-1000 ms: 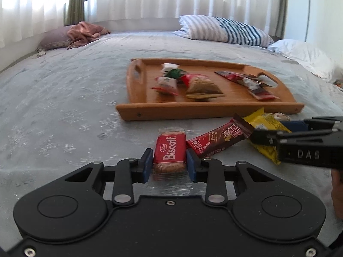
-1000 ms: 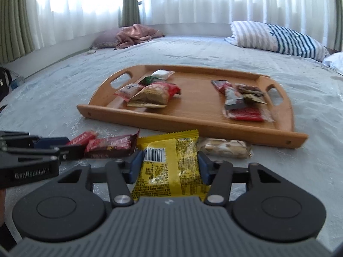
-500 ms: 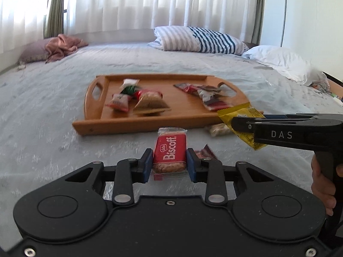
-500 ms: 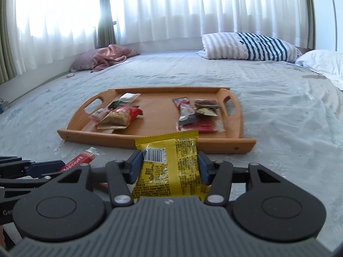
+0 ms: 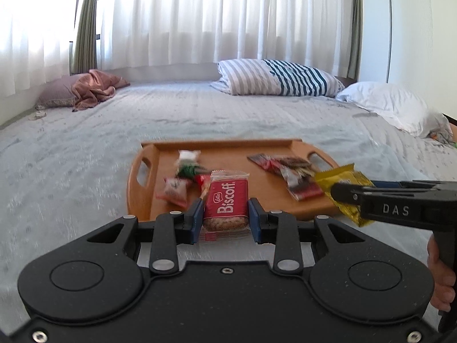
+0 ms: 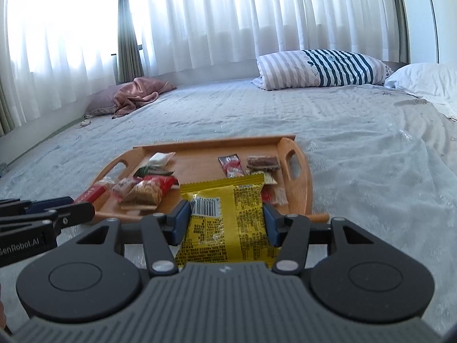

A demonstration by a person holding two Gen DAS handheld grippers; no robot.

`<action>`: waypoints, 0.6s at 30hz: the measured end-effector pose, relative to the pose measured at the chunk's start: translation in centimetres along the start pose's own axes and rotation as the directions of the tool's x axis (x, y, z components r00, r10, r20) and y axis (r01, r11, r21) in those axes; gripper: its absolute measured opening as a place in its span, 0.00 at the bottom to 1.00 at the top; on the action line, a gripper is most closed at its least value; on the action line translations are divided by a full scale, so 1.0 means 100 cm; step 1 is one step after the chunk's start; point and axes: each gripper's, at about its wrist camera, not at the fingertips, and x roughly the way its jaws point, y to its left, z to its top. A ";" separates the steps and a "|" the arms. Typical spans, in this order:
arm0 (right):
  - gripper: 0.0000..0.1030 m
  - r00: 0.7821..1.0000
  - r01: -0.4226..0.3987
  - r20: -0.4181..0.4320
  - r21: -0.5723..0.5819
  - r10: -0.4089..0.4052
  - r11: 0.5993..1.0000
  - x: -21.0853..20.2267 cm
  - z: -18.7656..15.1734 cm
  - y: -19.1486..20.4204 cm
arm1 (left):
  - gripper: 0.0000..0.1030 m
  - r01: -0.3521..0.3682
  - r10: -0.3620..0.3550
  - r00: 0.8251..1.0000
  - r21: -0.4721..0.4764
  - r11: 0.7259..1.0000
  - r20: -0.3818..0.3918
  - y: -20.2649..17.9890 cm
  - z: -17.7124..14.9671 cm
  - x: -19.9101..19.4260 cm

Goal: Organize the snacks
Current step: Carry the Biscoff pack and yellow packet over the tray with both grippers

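Centre frame, both views: left gripper (image 5: 225, 214) clamps Biscoff packet (image 5: 227, 203), right gripper (image 6: 225, 223) clamps yellow snack packet (image 6: 225, 217); both aloft before wooden tray (image 5: 228, 144), probably for sorting onto it.

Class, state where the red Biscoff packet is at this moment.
In the left wrist view, the Biscoff packet sits low at centre, clamped in the left gripper, in front of the wooden tray's near edge, left of the yellow packet.
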 end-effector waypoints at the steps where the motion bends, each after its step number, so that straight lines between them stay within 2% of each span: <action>1: 0.55 1.000 -0.001 0.000 0.000 0.001 1.000 0.004 0.003 0.001 | 0.31 -0.001 0.001 1.000 -0.003 1.000 0.003 0.002 0.004 0.003; 9: 0.55 0.998 -0.045 -0.046 0.046 0.047 0.998 0.051 0.025 0.007 | 0.31 0.022 -0.020 1.000 -0.083 0.996 0.018 0.026 0.042 0.047; 18: 0.56 0.993 -0.050 -0.105 0.012 0.051 0.999 0.108 0.027 0.020 | 0.31 0.026 -0.028 0.999 -0.121 0.992 -0.019 0.032 0.076 0.131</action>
